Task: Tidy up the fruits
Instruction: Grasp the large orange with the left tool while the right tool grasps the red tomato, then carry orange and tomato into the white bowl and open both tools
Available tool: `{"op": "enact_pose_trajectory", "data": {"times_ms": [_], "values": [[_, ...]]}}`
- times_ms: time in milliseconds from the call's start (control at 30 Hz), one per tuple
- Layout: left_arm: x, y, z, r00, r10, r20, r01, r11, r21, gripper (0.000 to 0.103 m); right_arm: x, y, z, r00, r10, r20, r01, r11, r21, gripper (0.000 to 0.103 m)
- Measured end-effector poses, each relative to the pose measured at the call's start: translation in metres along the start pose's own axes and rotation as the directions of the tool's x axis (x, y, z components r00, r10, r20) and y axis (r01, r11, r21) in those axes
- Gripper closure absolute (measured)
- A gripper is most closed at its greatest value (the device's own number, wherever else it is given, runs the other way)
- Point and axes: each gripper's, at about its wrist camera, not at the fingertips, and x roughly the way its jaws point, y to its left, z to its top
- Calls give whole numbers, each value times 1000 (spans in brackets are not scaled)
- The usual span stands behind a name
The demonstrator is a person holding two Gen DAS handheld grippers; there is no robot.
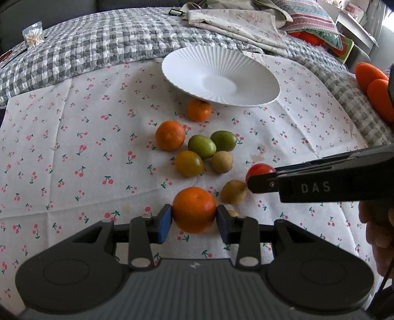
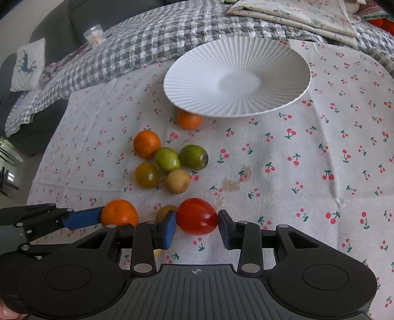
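Observation:
On the cherry-print cloth (image 1: 73,147), my left gripper (image 1: 194,216) is shut on an orange (image 1: 194,208), its blue pads pressing both sides. My right gripper (image 2: 197,221) is shut on a red tomato (image 2: 195,215). It shows from the side in the left wrist view as the right gripper (image 1: 261,182), with the tomato (image 1: 259,169) at its tip. The left gripper's blue finger (image 2: 83,219) and its orange (image 2: 119,213) show at the left of the right wrist view. A white ribbed plate (image 1: 192,64) lies empty behind. Between them lie two oranges (image 1: 170,135), green fruits (image 1: 202,147) and tan fruits (image 1: 221,162).
A grey checked quilt (image 1: 98,44) lies beyond the cloth, with folded floral fabric (image 1: 234,22) and a clear jar of swabs (image 1: 33,34). An orange plush thing (image 1: 374,81) sits at the right edge. A hand (image 1: 379,236) holds the right gripper.

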Motion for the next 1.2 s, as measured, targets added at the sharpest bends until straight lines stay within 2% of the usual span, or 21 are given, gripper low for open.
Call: {"op": "enact_pose_trajectory", "data": {"times_ms": [200,400,700,967,1200], "values": [[-16,5,10,999,-13,49,15,999,-32,66,-12,1,5,999,-12,36,12,1000,-2,67],[-24,12,26,994,-21,106,31,995,-94,66,-40,-6,23,992,4,122,-8,1000,30,67],[-24,-6,50,986,-38,160,58,991,-120,66,-60,-26,49,979,-29,203,7,994,106,67],[-4,-17,86,977,-4,215,36,989,-145,66,-60,-44,64,973,-72,219,38,987,155,67],[27,-20,111,976,26,216,8,988,-157,66,-47,-63,81,969,-115,217,67,974,217,67]]}}
